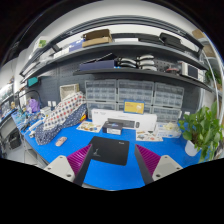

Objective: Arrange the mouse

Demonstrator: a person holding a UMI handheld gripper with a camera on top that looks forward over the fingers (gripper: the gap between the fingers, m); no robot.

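Note:
A black mouse pad (108, 151) lies on the blue table (165, 150), just ahead of my fingers and partly between them. A small pale grey mouse (61, 141) sits on the table to the left of the pad, beyond my left finger. My gripper (110, 166) is open and hovers over the near edge of the pad with nothing held. The magenta pads (147, 158) show on both fingers, wide apart.
A leafy green plant (205, 130) stands at the right. Behind the pad are a white box (130, 121) and small items, then racks of drawers (120, 95) under shelves. A striped bundle (62, 110) lies at the left back.

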